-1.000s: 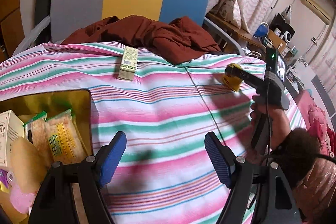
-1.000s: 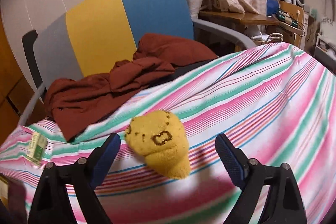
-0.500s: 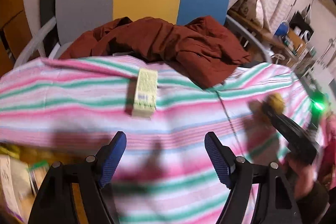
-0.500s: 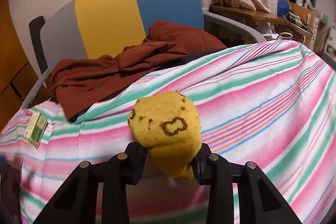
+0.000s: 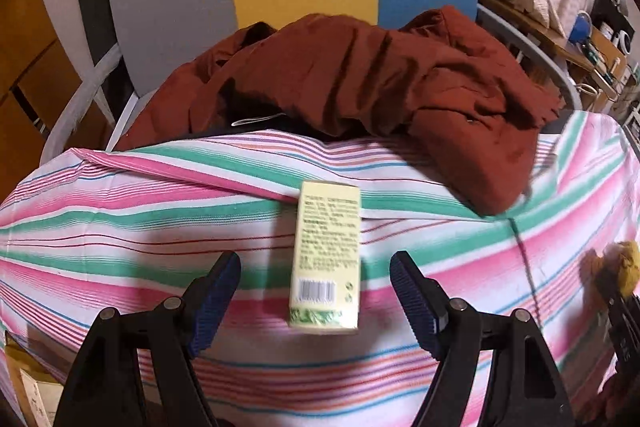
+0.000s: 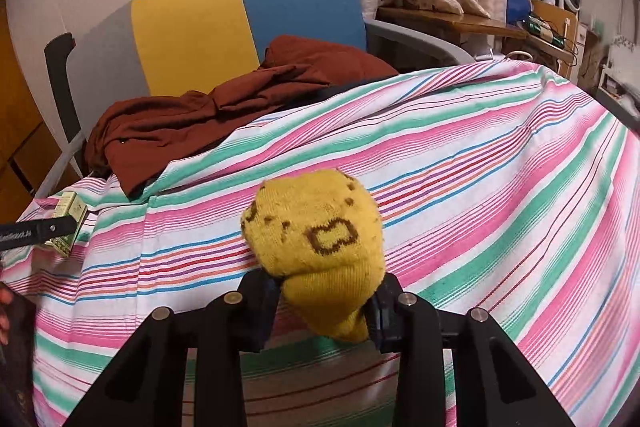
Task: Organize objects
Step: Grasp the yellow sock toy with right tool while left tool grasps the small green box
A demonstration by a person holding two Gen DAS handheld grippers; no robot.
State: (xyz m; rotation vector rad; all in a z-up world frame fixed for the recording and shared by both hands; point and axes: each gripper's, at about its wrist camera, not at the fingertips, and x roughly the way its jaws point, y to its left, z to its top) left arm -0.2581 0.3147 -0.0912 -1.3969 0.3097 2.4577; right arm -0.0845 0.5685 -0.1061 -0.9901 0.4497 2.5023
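Between left gripper (image 5: 316,301) fingers: box (image 5: 326,259).

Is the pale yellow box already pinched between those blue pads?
No, the pale yellow box lies on the striped cloth, with both pads standing clear of it.

Your right hand-held gripper (image 6: 324,311), matt black plastic with ribbed blue pads, pinches a fuzzy yellow knitted sock ball (image 6: 316,239). Under it lies smooth striped woven cloth (image 5: 120,227) covering the counter. Beyond that cloth sits crumpled matt rust-brown fabric (image 5: 380,87). On the cloth, between your left hand-held gripper (image 5: 316,291) fingers, rests a smooth printed cardboard box (image 5: 326,259).
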